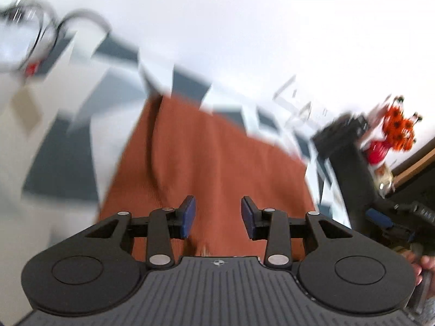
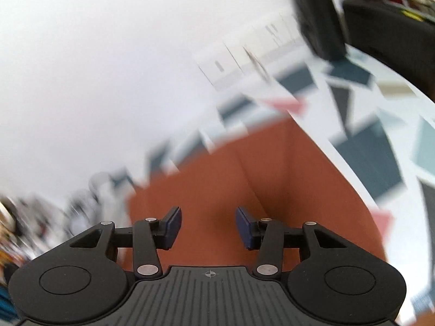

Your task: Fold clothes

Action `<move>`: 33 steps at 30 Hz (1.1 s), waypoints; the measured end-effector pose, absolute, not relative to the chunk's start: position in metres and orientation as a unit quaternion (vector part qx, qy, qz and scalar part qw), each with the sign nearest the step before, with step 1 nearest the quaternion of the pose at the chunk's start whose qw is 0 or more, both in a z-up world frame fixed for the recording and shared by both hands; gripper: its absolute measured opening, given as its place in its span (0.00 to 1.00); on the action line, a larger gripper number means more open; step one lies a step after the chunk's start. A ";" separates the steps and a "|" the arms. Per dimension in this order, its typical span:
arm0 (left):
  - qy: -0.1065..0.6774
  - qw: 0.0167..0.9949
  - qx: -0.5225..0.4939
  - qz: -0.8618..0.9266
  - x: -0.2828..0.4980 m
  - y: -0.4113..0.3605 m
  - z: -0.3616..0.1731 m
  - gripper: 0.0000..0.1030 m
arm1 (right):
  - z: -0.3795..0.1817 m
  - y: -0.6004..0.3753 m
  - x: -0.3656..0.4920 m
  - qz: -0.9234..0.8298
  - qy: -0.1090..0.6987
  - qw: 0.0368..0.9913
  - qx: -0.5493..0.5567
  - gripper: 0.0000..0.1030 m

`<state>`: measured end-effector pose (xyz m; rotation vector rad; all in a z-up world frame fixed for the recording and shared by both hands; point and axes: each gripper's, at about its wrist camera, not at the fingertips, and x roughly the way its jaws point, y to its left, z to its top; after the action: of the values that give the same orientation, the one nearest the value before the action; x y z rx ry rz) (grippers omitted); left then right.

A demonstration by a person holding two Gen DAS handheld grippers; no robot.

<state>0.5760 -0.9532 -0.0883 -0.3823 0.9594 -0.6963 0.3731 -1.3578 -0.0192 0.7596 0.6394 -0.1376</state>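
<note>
- Both wrist views are smeared by motion blur; the far edges of the scene, the clutter at the left of the right wrist view and the papers by the wall cannot be made out.
- The near part of the rust-orange garment (image 1: 206,163) is cut off behind each gripper's body.
- The left gripper (image 1: 218,217) hangs released over the garment, its blue pads (image 1: 189,217) apart with only cloth showing in the gap below; whether they touch it is unclear.
- The right gripper (image 2: 208,226) is likewise released, nothing between its pads, over the same garment (image 2: 231,179), beside a fold crease.
- The garment lies flat on a white-and-grey patterned tablecloth (image 1: 62,168).
- Orange flowers (image 1: 398,127) in a red vase and a black box (image 1: 339,133) stand beyond the cloth's far right.
</note>
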 end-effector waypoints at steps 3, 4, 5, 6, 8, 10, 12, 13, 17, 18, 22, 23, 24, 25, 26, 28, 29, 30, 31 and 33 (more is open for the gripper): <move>0.438 0.804 -0.228 -0.332 0.619 -0.949 -0.100 0.37 | -0.007 -1.378 0.398 -0.075 0.259 0.893 0.360 0.41; 0.440 0.803 -0.244 -0.319 0.630 -0.947 -0.109 0.36 | -0.010 -1.386 0.402 -0.088 0.249 0.891 0.369 0.41; 0.442 0.802 -0.261 -0.306 0.640 -0.944 -0.118 0.35 | -0.016 -1.394 0.406 -0.100 0.240 0.884 0.387 0.41; 0.444 0.801 -0.273 -0.295 0.650 -0.943 -0.126 0.35 | -0.025 -1.403 0.409 -0.113 0.233 0.876 0.407 0.41; 0.444 0.805 -0.259 -0.297 0.664 -0.947 -0.135 0.35 | -0.050 -1.418 0.411 -0.141 0.227 0.858 0.439 0.40; 0.450 0.804 -0.243 -0.303 0.676 -0.955 -0.143 0.35 | -0.077 -1.429 0.411 -0.172 0.233 0.847 0.446 0.39; 0.458 0.801 -0.227 -0.312 0.687 -0.965 -0.151 0.35 | -0.104 -1.434 0.412 -0.197 0.251 0.843 0.433 0.37; 0.462 0.799 -0.224 -0.313 0.692 -0.969 -0.155 0.36 | -0.117 -1.438 0.414 -0.204 0.261 0.839 0.432 0.37; 0.484 0.791 -0.221 -0.304 0.712 -0.978 -0.168 0.45 | -0.158 -1.445 0.427 -0.205 0.289 0.831 0.429 0.35; 0.484 0.789 -0.228 -0.301 0.715 -0.978 -0.172 0.46 | -0.165 -1.449 0.433 -0.198 0.294 0.833 0.425 0.34; 0.493 0.766 -0.256 -0.322 0.725 -0.984 -0.183 0.47 | -0.179 -1.460 0.461 -0.170 0.302 0.842 0.413 0.34; 0.495 0.763 -0.260 -0.325 0.725 -0.986 -0.185 0.47 | -0.181 -1.462 0.467 -0.163 0.306 0.843 0.411 0.33; 0.496 0.760 -0.263 -0.327 0.726 -0.987 -0.187 0.47 | -0.183 -1.462 0.473 -0.157 0.314 0.842 0.409 0.32; 0.498 0.757 -0.267 -0.329 0.726 -0.989 -0.189 0.47 | -0.186 -1.463 0.480 -0.152 0.321 0.842 0.406 0.32; 0.499 0.754 -0.271 -0.330 0.727 -0.990 -0.191 0.47 | -0.188 -1.463 0.485 -0.147 0.326 0.842 0.404 0.31; 0.499 0.748 -0.289 -0.328 0.727 -0.988 -0.195 0.47 | -0.192 -1.463 0.491 -0.137 0.329 0.846 0.397 0.31; 0.498 0.748 -0.292 -0.326 0.728 -0.987 -0.197 0.47 | -0.193 -1.465 0.493 -0.133 0.328 0.847 0.397 0.31; 0.497 0.749 -0.295 -0.325 0.728 -0.986 -0.199 0.47 | -0.194 -1.467 0.495 -0.129 0.327 0.847 0.400 0.27; 0.495 0.749 -0.299 -0.324 0.728 -0.986 -0.200 0.47 | -0.195 -1.469 0.496 -0.125 0.326 0.846 0.404 0.22; 0.493 0.749 -0.305 -0.321 0.730 -0.985 -0.200 0.47 | -0.194 -1.470 0.500 -0.116 0.328 0.849 0.398 0.06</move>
<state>0.7299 -0.9853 -0.2001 -0.6657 1.0772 -0.7027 0.4995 -1.4700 -0.1935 0.8378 0.6913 -0.2447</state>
